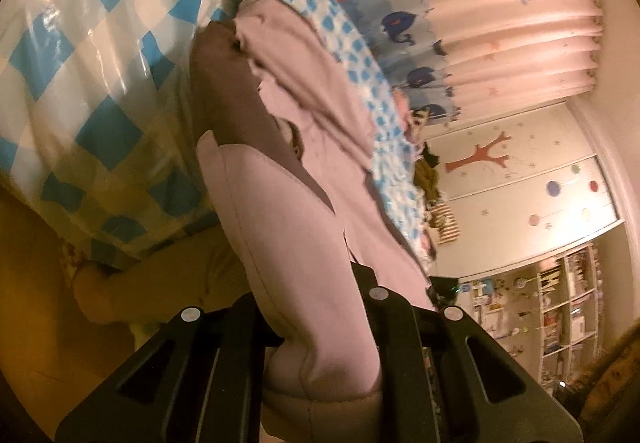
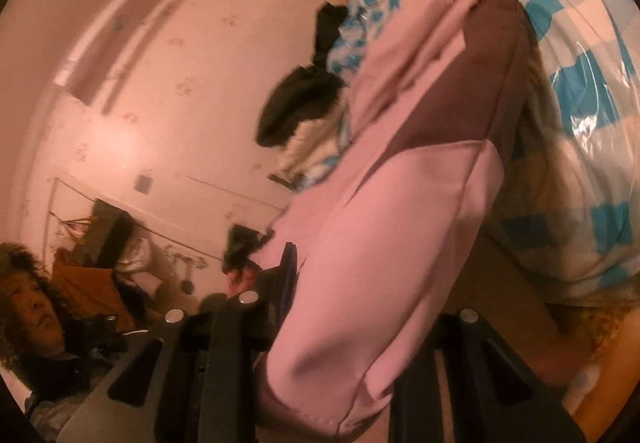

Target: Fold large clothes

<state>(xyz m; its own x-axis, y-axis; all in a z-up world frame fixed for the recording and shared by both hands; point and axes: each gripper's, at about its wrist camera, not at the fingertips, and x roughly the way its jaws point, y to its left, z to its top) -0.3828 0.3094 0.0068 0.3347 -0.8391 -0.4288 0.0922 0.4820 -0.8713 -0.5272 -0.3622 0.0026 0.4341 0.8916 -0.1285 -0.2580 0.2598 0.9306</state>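
A large pink and brown garment hangs lifted off the bed, its far end still resting on the blue-and-white checked cover. My left gripper is shut on a thick pink hem of it, with the cloth bunched between the black fingers. In the right wrist view the same garment runs from the bed down into my right gripper. That gripper is shut on another pink edge, and the cloth hides the pads of both grippers.
A pink curtain with whale prints, a painted wardrobe and open shelves stand beyond the bed. Dark clothing lies at the bed's far side. A person in a fur-trimmed hood is close at lower left.
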